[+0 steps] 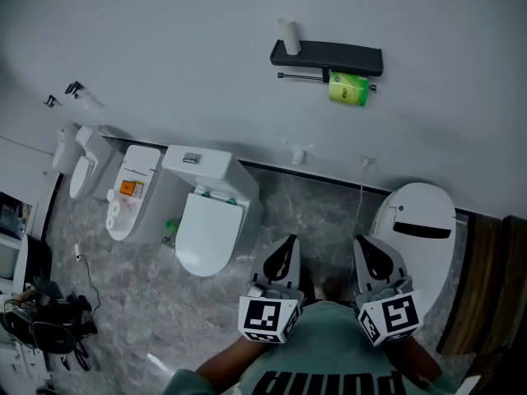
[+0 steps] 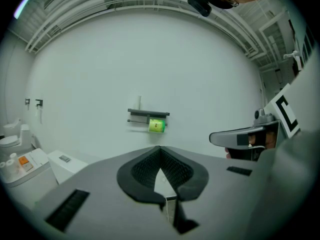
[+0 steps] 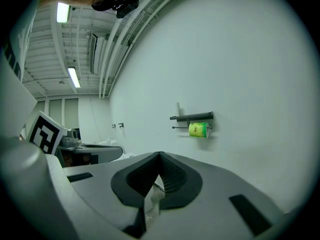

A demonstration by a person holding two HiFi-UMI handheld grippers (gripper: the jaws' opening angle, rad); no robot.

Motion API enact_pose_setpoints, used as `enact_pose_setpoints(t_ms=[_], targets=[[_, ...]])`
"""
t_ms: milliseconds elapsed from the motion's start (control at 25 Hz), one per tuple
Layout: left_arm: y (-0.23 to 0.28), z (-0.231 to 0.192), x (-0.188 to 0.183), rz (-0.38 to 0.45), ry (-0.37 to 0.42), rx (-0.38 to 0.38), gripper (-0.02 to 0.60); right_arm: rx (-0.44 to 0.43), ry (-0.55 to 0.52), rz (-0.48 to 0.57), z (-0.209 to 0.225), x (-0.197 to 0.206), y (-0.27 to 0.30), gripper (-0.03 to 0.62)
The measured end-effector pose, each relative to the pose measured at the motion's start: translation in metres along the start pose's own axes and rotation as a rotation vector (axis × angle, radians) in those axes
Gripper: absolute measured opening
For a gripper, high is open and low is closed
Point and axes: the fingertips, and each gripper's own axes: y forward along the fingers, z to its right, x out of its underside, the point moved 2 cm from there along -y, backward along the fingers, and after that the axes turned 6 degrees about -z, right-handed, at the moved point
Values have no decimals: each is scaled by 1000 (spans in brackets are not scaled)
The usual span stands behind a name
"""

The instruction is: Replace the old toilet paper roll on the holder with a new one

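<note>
A black wall holder has a flat shelf on top and a rod beneath. On the rod hangs a green-wrapped toilet paper roll. A white tube stands upright on the shelf's left end. Both grippers are low in the head view, far short of the wall. My left gripper and right gripper point toward the wall with jaws closed and nothing visibly held. The left gripper view shows the roll straight ahead above its jaw tips. In the right gripper view it hangs up to the right of the tips.
A white toilet stands against the wall left of me, with further white fixtures beyond it. A white rounded unit with a dark slot sits on the right. Cables and dark gear lie at the lower left. The floor is grey marble.
</note>
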Motion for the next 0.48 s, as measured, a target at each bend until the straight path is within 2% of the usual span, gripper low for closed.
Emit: enact_pose_setpoints(t_ms=[480], targets=[[-4, 2, -7, 14, 9, 2, 5, 7, 13, 16, 0, -5, -2, 8]])
